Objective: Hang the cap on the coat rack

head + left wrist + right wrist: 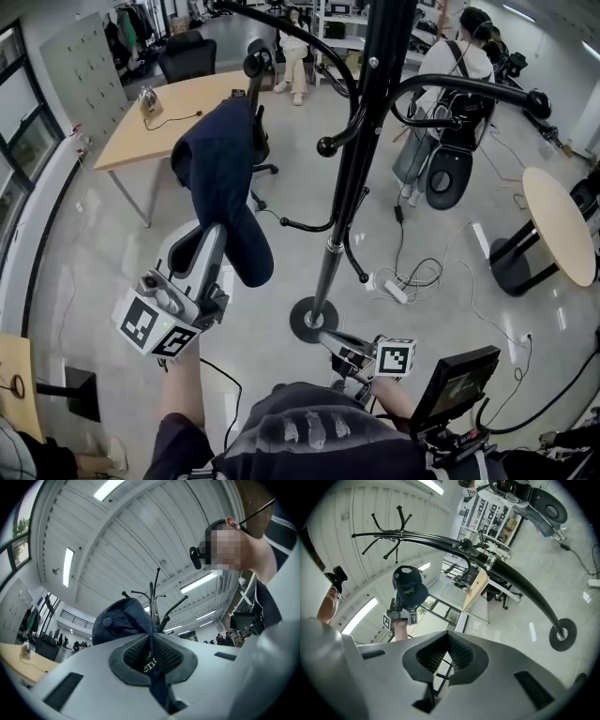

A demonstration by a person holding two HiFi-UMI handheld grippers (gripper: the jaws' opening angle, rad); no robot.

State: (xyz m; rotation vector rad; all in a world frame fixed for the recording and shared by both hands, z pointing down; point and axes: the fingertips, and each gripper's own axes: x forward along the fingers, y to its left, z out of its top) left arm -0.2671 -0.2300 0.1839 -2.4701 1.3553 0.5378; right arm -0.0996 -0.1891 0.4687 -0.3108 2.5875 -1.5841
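Note:
A navy cap (223, 178) hangs raised in the air, left of the black coat rack (361, 159). My left gripper (214, 251) is shut on its brim from below. The left gripper view shows the cap (123, 619) pinched between the jaws at my left gripper (151, 638), with the rack's hooks (154, 597) just behind. One curved hook arm with a ball end (326, 145) sits right of the cap. Low near my body, my right gripper (336, 339) is shut on nothing. In the right gripper view (449, 638) the cap (408, 588) and rack pole (511, 573) are visible.
The rack's round base (314, 319) stands on the grey floor. A power strip and cables (396, 286) lie right of it. A wooden desk (159, 112) and black chair are behind the cap. A round table (562, 220) stands right. People are in the background.

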